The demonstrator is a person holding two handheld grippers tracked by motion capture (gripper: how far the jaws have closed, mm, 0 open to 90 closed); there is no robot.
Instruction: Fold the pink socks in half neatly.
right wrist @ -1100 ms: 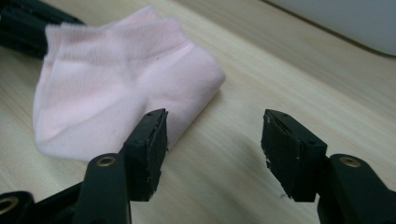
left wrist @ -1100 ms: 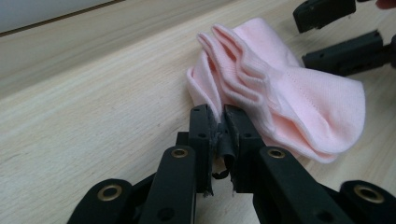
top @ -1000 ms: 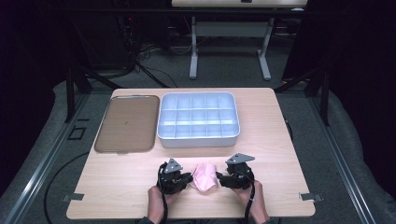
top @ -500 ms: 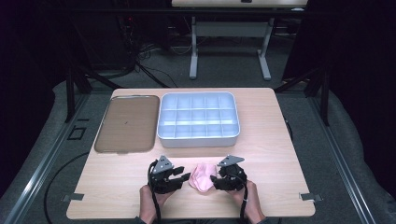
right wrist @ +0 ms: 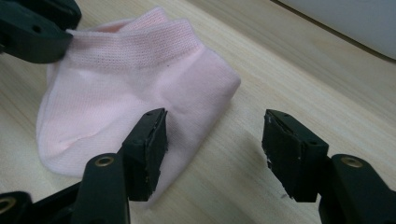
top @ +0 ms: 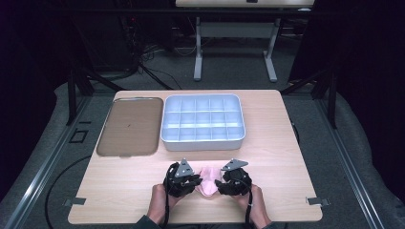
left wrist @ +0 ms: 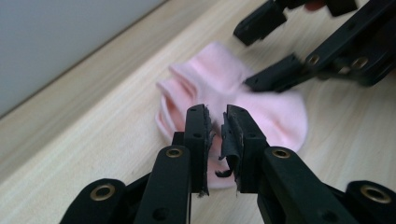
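Observation:
A pink ankle sock (top: 207,183) lies on the wooden table (top: 277,143) near its front edge, between my two grippers. My left gripper (top: 195,183) is at the sock's left side. In the left gripper view the jaws (left wrist: 215,114) have just been closing, down to a narrow slit over the sock (left wrist: 271,116), with its fabric pinched near the cuff. My right gripper (top: 220,185) is at the sock's right side. It stands open (right wrist: 215,126): one jaw rests over the sock (right wrist: 116,84), the other hangs over bare wood.
A white tray with several compartments (top: 203,142) stands behind the sock at mid-table. A flat brown tray (top: 129,126) lies to its left. The person's hands come in from the table's front edge.
Half a second ago my left gripper stood a little farther left; it has come back in against the sock. The sock and the right gripper have hardly moved.

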